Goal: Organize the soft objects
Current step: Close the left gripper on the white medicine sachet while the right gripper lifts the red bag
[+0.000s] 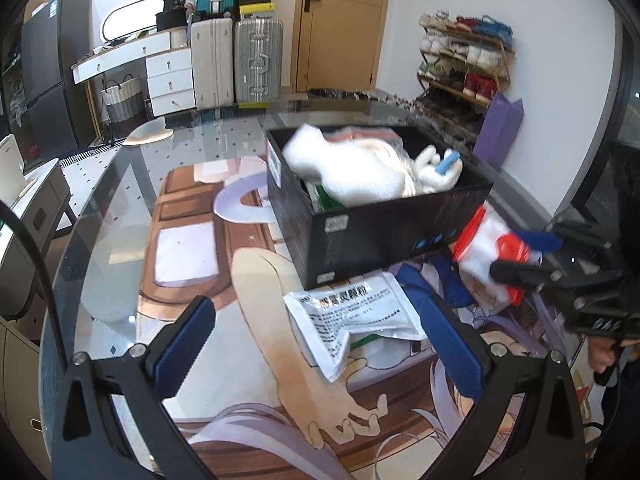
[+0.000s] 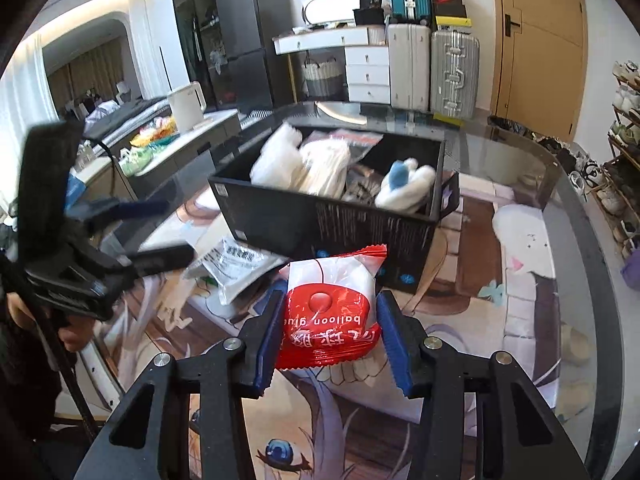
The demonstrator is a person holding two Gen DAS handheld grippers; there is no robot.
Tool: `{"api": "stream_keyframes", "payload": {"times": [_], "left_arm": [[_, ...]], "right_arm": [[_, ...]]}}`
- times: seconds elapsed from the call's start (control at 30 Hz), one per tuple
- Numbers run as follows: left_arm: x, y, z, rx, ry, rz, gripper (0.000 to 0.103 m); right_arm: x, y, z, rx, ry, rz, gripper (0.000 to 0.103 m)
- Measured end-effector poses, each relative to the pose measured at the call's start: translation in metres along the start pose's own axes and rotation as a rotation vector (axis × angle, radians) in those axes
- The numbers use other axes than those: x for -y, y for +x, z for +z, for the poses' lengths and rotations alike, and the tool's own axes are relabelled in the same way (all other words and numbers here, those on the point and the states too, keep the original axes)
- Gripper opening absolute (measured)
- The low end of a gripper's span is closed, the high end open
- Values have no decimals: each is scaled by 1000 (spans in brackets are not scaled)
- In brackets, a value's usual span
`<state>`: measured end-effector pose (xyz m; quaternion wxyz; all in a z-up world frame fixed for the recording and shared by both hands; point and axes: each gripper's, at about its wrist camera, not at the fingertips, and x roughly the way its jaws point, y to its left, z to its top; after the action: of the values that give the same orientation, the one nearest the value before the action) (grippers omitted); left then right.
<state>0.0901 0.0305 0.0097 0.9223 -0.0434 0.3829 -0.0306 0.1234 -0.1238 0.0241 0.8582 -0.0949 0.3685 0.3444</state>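
Glass-topped table [image 1: 100, 240] with a printed cartoon mat: the right gripper [image 2: 329, 330] clamps a red-and-white plastic "balloon glue" packet [image 2: 330, 304], the black open cardboard box [image 2: 332, 224] of white soft items just beyond at 12 o'clock. The left gripper [image 1: 316, 344] hangs wide open, holding nothing, a white printed sachet [image 1: 352, 316] lying between its fingers; bare mat opens toward 9 o'clock.

Left tongs [image 1: 316, 344] spread wide over white sachet [image 1: 352, 316] on surface [image 1: 120, 216]. Black box [image 1: 376, 236] beyond, stuffed with white soft items [image 1: 352, 168]. Right tongs [image 1: 520, 256] pinch red-white packet [image 1: 488, 256].
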Motion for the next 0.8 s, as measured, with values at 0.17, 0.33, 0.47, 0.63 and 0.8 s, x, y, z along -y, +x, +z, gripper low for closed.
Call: {"api": "stream_keyframes", "payload": {"times": [0.17,0.33,0.47,0.63,0.8], "left_arm": [[8,16,-4,-57,-9,-39,103],[13,30,-2,-103,-45,-55,103],[13,40,-3,-133,-70,-42,103],[25,48,-2,-154,-24,11,103],[35,54,-2,-176,18,62,102]], "right_arm": [[2,-11,3,35,-5,14,47],[3,-15,5,52,-1,25,47],[3,-18,6,65,2,24,47],[6,-23,7,75,10,21,47],[6,-24,8,79,11,21,47]]}}
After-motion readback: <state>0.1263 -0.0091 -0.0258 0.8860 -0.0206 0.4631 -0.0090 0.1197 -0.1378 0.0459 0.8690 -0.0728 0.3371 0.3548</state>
